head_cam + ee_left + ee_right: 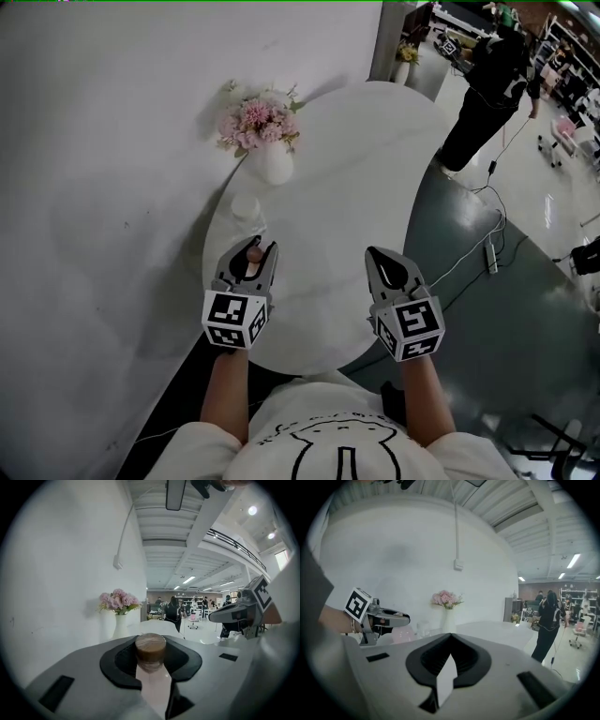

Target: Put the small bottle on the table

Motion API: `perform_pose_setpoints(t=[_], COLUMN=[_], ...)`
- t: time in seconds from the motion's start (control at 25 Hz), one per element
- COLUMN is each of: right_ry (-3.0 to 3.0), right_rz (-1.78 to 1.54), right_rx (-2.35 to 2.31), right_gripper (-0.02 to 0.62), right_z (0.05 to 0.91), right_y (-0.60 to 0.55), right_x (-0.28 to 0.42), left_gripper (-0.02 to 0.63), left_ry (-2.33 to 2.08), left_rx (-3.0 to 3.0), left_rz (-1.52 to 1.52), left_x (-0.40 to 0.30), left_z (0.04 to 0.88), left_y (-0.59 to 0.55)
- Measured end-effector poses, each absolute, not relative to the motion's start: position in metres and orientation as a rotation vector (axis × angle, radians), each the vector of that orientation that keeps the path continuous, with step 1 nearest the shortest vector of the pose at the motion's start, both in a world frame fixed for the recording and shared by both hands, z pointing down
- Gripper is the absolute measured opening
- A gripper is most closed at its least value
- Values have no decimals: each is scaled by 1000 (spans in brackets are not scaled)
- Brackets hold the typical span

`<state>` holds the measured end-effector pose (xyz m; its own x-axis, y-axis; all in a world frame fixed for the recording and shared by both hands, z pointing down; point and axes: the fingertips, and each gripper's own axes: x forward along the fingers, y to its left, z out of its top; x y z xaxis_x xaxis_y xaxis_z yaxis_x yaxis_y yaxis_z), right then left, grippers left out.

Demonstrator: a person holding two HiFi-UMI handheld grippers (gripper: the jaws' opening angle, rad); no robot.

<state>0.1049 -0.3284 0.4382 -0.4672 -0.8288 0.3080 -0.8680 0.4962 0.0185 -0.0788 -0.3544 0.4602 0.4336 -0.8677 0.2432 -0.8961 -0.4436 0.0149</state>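
The table (pixel 347 187) is looked down on steeply from above. Low, close views are taken along the left claw (pixel 249 248) and right claw (pixel 380 255), facing across it. The flower vase (pixel 272 161) is shared by all three.

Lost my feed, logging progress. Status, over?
Left gripper shut on small bottle, over table. Right gripper shut, empty. Glass and flower vase just ahead of it.

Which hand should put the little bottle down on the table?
Left. The left tongs are clamped on the bottle and hang above the near edge of the table. The right tongs are shut with nothing in them.
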Motion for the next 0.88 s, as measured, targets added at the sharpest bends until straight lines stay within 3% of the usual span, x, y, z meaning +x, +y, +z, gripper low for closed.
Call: perform_pose_setpoints(t=[0.88], right_ry=[-2451], right_rz=[286], right_rx=[1403], right_gripper=[-6], right_z=[475], right_y=[-331], right_x=[103], left_gripper=[117], left_ry=[-1433], left_rx=[2490], left_rz=[426], left_x=[-49], left_z=[536], left_y=[-374])
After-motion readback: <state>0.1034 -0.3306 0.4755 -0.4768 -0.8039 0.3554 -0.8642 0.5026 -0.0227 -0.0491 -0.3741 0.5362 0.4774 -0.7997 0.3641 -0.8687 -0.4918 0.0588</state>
